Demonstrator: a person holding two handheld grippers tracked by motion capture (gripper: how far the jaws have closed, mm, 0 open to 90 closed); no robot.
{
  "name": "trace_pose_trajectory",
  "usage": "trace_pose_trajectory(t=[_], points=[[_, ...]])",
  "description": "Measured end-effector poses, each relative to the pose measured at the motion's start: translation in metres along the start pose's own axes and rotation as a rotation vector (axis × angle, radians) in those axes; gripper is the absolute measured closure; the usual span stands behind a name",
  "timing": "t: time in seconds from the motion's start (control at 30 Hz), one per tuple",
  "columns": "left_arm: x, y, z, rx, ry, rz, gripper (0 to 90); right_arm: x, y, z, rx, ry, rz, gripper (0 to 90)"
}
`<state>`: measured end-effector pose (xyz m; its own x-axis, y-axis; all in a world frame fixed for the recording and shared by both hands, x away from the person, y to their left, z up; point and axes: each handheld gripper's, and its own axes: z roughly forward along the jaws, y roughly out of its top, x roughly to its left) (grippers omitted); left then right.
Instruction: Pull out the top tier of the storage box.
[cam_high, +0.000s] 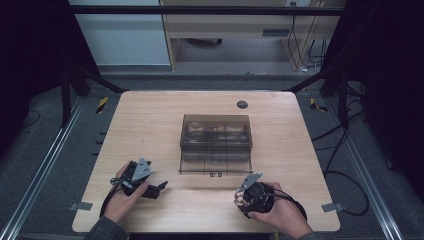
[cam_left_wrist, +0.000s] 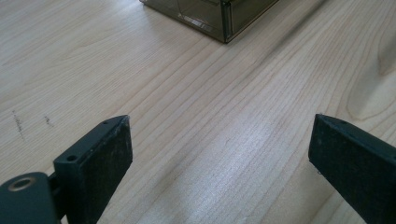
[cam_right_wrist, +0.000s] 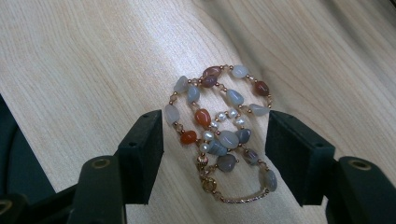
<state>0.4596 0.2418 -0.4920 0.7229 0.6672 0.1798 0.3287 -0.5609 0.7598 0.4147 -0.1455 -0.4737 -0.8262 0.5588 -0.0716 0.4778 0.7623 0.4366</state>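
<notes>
A bracelet (cam_right_wrist: 219, 130) of grey, orange and brown stone beads with small pearls and a gold clasp lies in a loose coil on the wooden table (cam_right_wrist: 84, 60). My right gripper (cam_right_wrist: 215, 119) is open and straddles it, one jaw close to each side of the coil. In the high view this gripper (cam_high: 243, 199) is held near the table's front edge at the right, with the bracelet (cam_high: 239, 200) at its tip. My left gripper (cam_high: 160, 188) rests at the front left, and its open jaws (cam_left_wrist: 219, 126) have only bare wood between them.
A smoky transparent plastic box (cam_high: 216, 145) with compartments stands in the middle of the table (cam_high: 150, 125); its corner (cam_left_wrist: 210, 14) is ahead of the left gripper. A round cable hole (cam_high: 242, 104) is at the back. Black frame posts flank the table.
</notes>
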Motion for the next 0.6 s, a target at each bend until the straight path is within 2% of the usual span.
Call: trace_pose_trajectory(t=[0.6], points=[[-0.0019, -0.0001, 0.0011, 0.008, -0.005, 0.002, 6.0, -0.0022, -0.0021, 0.0044, -0.003, 0.019, 0.035, 43.2]])
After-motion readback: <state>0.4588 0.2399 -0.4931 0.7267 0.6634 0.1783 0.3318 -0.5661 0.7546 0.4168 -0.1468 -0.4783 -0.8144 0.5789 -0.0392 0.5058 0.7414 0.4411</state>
